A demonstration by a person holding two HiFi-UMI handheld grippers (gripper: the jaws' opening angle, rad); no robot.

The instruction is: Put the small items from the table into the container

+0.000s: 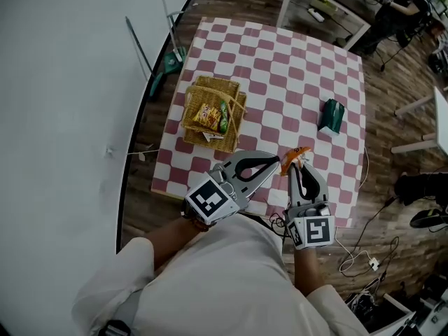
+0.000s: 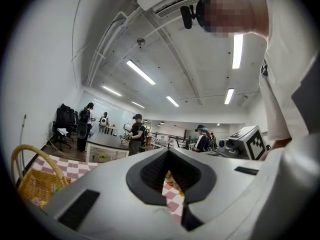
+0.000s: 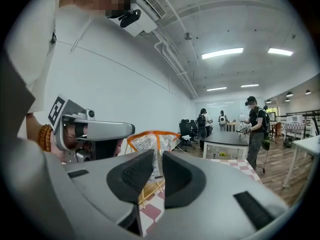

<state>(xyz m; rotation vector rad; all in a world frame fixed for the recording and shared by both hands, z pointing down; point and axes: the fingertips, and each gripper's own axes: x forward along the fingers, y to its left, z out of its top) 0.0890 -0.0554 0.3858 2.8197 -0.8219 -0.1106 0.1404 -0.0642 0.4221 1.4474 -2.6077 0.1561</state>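
Left gripper point(image 2: 167, 153) and right gripper point(image 3: 156, 156), jaws near-closed on orange packet point(image 3: 149, 141)

My head camera looks steeply down from high over the worktop point(image 1: 280, 75), with the left hand-held gripper point(image 1: 277, 162) and right hand-held gripper point(image 1: 297, 165) near its bottom edge. Each gripper camera sits close behind its own jaws, facing roughly level across the room. All share the worktop; head and left share the basket point(image 1: 213, 114), head and right the packet point(image 1: 297, 156).
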